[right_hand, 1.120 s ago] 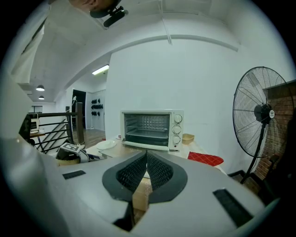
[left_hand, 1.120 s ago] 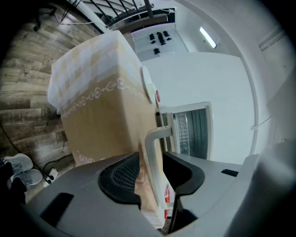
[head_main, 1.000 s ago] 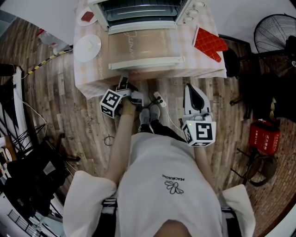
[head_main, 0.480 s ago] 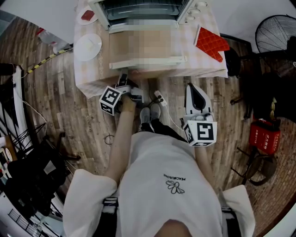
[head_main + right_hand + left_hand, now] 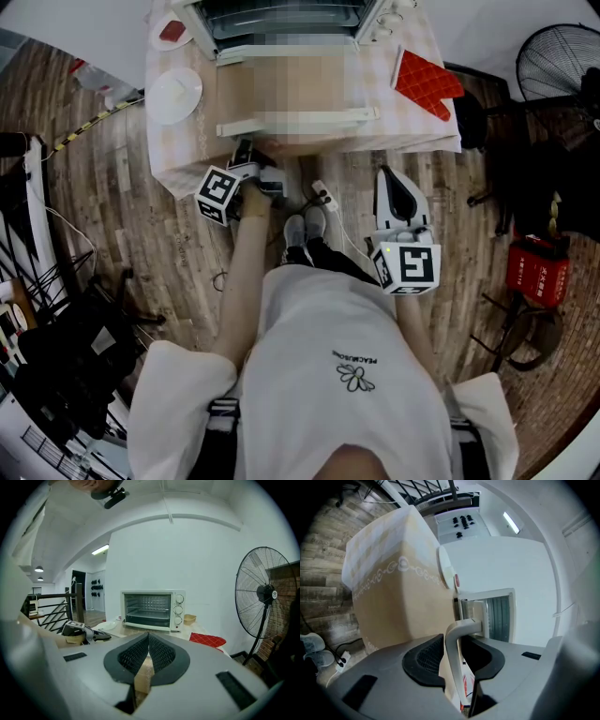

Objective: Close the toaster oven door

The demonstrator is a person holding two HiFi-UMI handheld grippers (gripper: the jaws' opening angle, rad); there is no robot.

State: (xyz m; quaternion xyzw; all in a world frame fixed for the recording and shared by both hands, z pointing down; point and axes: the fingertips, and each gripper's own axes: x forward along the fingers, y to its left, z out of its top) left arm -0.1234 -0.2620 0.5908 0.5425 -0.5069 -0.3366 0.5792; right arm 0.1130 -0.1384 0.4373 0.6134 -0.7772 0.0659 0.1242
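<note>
The white toaster oven [image 5: 281, 19] stands at the back of the table with its door [image 5: 234, 89] folded down flat. Its pale handle [image 5: 300, 120] runs along the door's front edge. My left gripper [image 5: 246, 152] is at the handle's left end. In the left gripper view the handle [image 5: 461, 626] stands between the jaws of the left gripper [image 5: 454, 656]. The jaws are closing, and a dark gap still shows on one side of the bar. My right gripper [image 5: 398, 202] hangs in front of the table, shut and empty. It faces the toaster oven [image 5: 152, 609], its pads [image 5: 140, 651] touching.
A red oven mitt [image 5: 427, 84] lies right of the door. A white plate [image 5: 175, 94] and a small dish [image 5: 173, 31] sit to its left on the tablecloth [image 5: 187, 155]. A power strip [image 5: 323, 197] lies on the floor. A fan [image 5: 553, 66] and a red box [image 5: 536, 272] stand to the right.
My left gripper has moved forward and slightly left, up to the door handle's left end. The right gripper has stayed put.
</note>
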